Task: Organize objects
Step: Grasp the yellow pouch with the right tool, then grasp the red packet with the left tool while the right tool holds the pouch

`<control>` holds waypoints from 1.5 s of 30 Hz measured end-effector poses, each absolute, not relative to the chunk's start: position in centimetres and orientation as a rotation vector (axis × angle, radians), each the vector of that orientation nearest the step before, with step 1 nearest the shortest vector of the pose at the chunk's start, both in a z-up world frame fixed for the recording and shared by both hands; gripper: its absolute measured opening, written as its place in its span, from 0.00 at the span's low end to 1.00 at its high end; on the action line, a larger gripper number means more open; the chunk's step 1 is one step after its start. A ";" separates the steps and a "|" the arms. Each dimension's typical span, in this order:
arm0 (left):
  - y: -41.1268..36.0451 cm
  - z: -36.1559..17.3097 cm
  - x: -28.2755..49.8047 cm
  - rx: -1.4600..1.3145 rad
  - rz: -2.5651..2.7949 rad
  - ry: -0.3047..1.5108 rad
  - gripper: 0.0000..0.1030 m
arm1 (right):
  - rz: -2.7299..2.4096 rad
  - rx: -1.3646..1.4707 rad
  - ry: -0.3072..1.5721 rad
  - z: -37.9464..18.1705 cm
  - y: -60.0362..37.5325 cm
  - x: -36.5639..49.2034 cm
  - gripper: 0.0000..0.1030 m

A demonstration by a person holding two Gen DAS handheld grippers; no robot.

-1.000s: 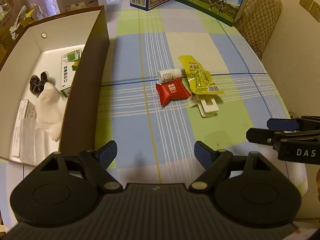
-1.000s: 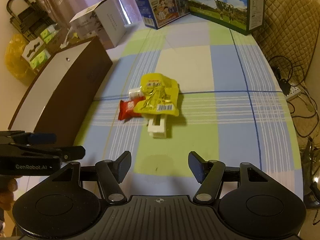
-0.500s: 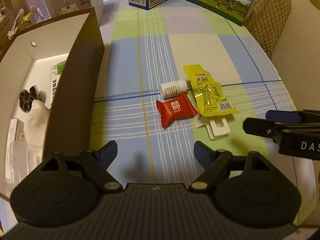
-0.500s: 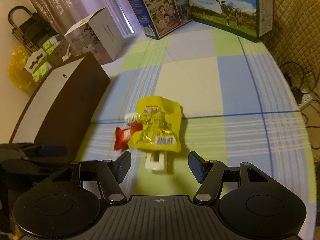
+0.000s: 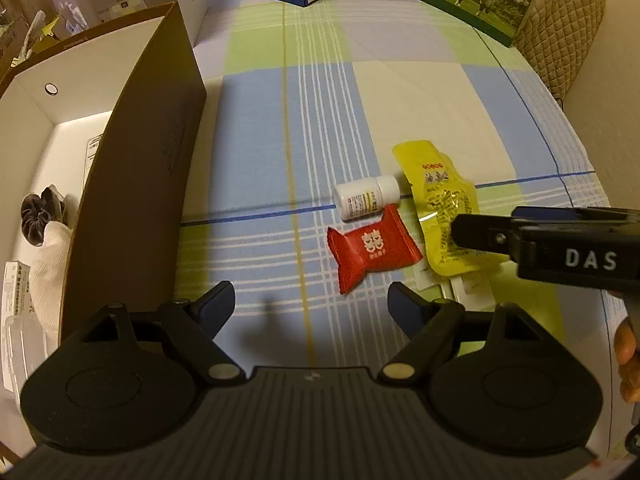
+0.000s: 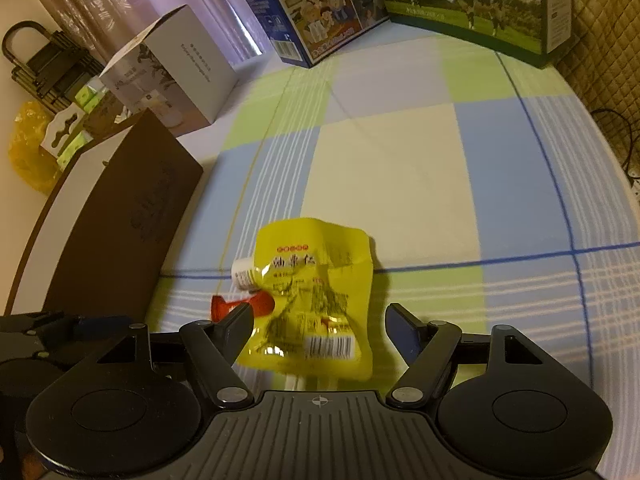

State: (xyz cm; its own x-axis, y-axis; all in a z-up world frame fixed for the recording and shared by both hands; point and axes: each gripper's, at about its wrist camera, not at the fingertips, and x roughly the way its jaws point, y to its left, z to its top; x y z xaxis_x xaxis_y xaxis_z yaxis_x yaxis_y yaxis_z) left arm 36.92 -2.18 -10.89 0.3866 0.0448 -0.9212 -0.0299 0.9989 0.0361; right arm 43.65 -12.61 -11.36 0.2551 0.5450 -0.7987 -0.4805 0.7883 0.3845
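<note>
Left wrist view had the left tongs [image 5: 310, 304] hanging wide apart over the checked cloth on the tabletop [image 5: 260, 160], nothing between the 2 fingers. Just ahead of them lay a little pile: a red candy packet [image 5: 372, 252], a small white pill bottle [image 5: 366, 198] on its side touching the packet's far edge, and a yellow pouch [image 5: 440, 208] to the right of both. Some flat white plastic piece [image 5: 460, 288] poked out from under the pouch's near end, couldn't tell what it was. The right tongs [image 5: 480, 232] came in from the right edge, over the pouch.

On the left sat an open brown box [image 5: 132, 184] with a white inside, holding a white cloth [image 5: 48, 264], a dark scrunchie [image 5: 40, 216] and a couple of small cartons [image 5: 16, 292].

From the right wrist camera, the right tongs [image 6: 320, 332] were opening, with the yellow pouch [image 6: 316, 288] lying between the fingers. The pads didn't look like they were pressing on it. The bottle [image 6: 246, 272] and red packet [image 6: 240, 304] peeked out from the pouch's left side. At the far end of the tabletop stood 2 milk cartons [image 6: 460, 4] and a white humidifier box [image 6: 172, 72].
</note>
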 end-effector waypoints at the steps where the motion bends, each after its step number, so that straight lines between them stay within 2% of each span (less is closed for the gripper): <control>1: -2.1 -11.0 37.1 0.015 0.050 1.175 0.78 | 0.692 0.062 1.115 -11.6 -12.4 43.9 0.68; 11: -2.0 -12.1 38.7 0.039 0.057 1.191 0.78 | 0.690 0.031 1.110 -13.4 -11.4 45.3 0.67; 13: -2.0 -12.3 38.8 0.043 0.049 1.193 0.78 | 0.714 0.035 1.095 -13.5 -11.6 45.3 0.50; 21: -2.4 -13.0 39.4 0.048 0.017 1.197 0.78 | 0.705 0.064 1.058 -12.7 -13.4 45.7 0.41; 22: -2.4 -13.0 39.4 0.044 0.013 1.195 0.77 | 0.693 0.081 1.052 -12.6 -14.1 45.8 0.35; 23: -2.4 -13.1 39.5 0.039 0.009 1.194 0.77 | 0.700 0.106 1.054 -12.5 -14.5 45.9 0.21; 24: -2.5 -13.1 39.5 0.031 0.004 1.195 0.77 | 0.688 0.134 1.060 -12.4 -15.2 46.0 0.18; 31: -3.1 -13.7 40.3 -0.029 -0.030 1.195 0.77 | 0.614 0.184 1.058 -12.4 -18.9 45.9 0.18; 36: -3.5 -14.7 41.0 -0.054 -0.039 1.199 0.71 | 0.578 0.230 1.054 -12.0 -21.1 45.6 0.18; 38: -3.7 -15.0 41.3 -0.060 -0.044 1.206 0.62 | 0.570 0.244 1.056 -12.1 -21.5 45.6 0.18; 41: -4.0 -15.2 41.5 -0.060 -0.041 1.187 0.60 | 0.569 0.259 1.058 -12.1 -21.8 45.6 0.18; 42: -4.1 -15.2 41.5 -0.051 -0.041 1.175 0.57 | 0.571 0.259 1.058 -12.1 -21.7 45.6 0.18; 44: -4.2 -15.1 41.5 -0.042 -0.046 1.162 0.42 | 0.582 0.255 1.058 -12.1 -21.5 45.4 0.18; 45: -4.3 -15.0 41.4 -0.036 -0.050 1.158 0.38 | 0.586 0.251 1.057 -12.1 -21.3 45.3 0.18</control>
